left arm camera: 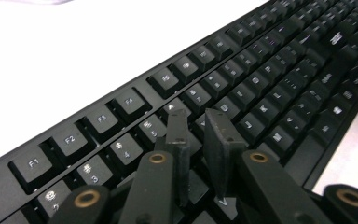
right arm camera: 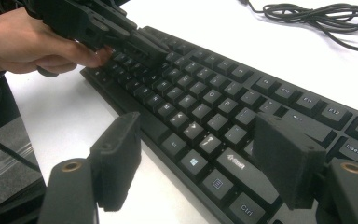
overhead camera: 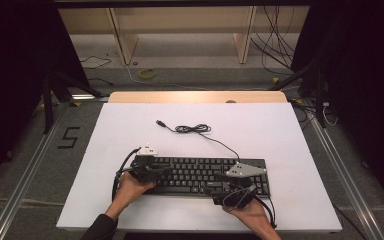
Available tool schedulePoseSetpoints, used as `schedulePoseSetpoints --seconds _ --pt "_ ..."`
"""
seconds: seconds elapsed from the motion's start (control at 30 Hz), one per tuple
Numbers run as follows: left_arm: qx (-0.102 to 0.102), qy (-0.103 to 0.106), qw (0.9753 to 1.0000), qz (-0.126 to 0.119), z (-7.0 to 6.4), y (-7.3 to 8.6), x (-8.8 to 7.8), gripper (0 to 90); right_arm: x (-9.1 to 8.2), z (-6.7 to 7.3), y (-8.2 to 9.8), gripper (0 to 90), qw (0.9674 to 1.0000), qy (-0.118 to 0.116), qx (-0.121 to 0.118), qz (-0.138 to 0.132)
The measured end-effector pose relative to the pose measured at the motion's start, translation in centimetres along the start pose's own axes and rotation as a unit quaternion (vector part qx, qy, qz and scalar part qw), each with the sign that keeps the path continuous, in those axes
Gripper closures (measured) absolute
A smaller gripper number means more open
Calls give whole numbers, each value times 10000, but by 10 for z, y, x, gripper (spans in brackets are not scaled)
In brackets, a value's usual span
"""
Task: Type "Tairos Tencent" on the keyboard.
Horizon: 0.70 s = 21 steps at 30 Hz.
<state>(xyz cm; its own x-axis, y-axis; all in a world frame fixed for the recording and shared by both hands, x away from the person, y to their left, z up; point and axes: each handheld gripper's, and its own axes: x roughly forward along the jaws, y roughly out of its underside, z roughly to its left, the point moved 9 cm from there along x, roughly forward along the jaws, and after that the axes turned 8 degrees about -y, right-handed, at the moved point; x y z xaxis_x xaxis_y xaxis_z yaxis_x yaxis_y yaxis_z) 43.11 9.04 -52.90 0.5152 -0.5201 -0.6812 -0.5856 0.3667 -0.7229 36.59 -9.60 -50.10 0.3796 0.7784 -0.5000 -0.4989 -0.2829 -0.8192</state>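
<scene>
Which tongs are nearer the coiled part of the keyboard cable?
Left. The left tongs lie at the keyboard's left end, below the coil; the right tongs sit farther down at its right front.

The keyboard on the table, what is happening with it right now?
A person works over a black keyboard on a white table, with a tool in each hand. The left tool is down over the left part of the keys, its jaws only a narrow gap apart with nothing between them. The right tool sits at the right front edge of the keyboard with its jaws wide open and holds nothing. The keyboard's cable lies loose behind it, unplugged.
</scene>
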Motion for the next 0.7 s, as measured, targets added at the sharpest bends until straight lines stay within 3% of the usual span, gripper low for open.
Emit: schedulePoseSetpoints --seconds 0.43,0.7 --pt "-116 245 9994 -206 -5 -6 -10 656 -3 -3 -1 330 10000 38 16 -32" --pt "-214 292 9988 -316 -6 -8 -16 499 -7 -8 -2 325 9999 88 34 -71"
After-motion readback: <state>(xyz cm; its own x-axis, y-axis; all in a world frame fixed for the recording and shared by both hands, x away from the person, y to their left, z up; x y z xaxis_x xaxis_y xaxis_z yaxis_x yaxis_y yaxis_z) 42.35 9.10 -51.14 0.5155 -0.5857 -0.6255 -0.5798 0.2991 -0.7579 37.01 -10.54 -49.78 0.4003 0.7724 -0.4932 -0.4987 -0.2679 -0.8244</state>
